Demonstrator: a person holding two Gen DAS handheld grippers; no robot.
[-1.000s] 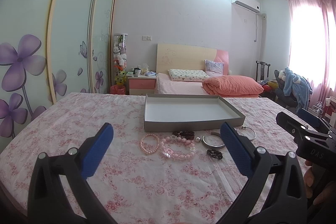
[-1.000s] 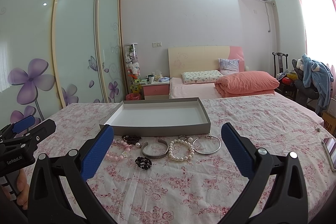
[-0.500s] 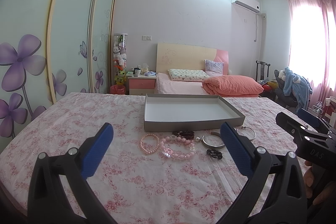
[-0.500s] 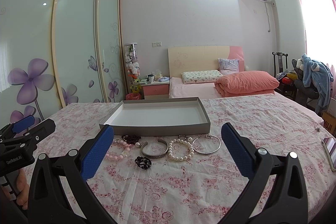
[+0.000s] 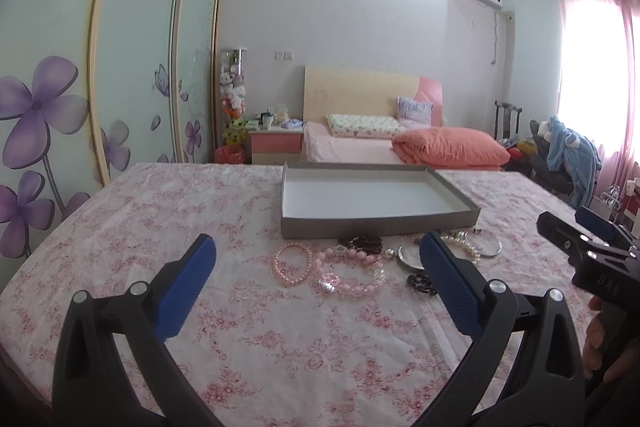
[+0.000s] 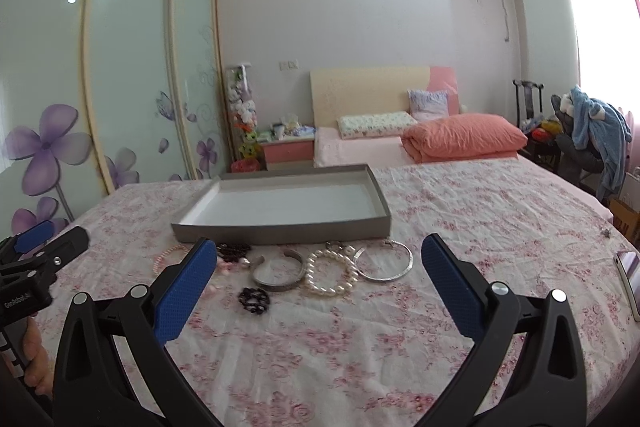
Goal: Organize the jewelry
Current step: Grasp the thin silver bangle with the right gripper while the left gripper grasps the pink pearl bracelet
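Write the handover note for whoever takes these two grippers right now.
Left gripper: open, empty, hovering short of the jewelry.
Right gripper: open, empty, hovering likewise.
Grey tray: on the floral cloth, nothing in it.
All pieces lie in a row on the cloth in front of the tray: pink pearl bracelet, pink bead bracelet, dark bead bracelet, silver cuff, white pearl bracelet, thin silver bangle, small black piece.
Done: nothing yet.
Left: move every piece into the tray.
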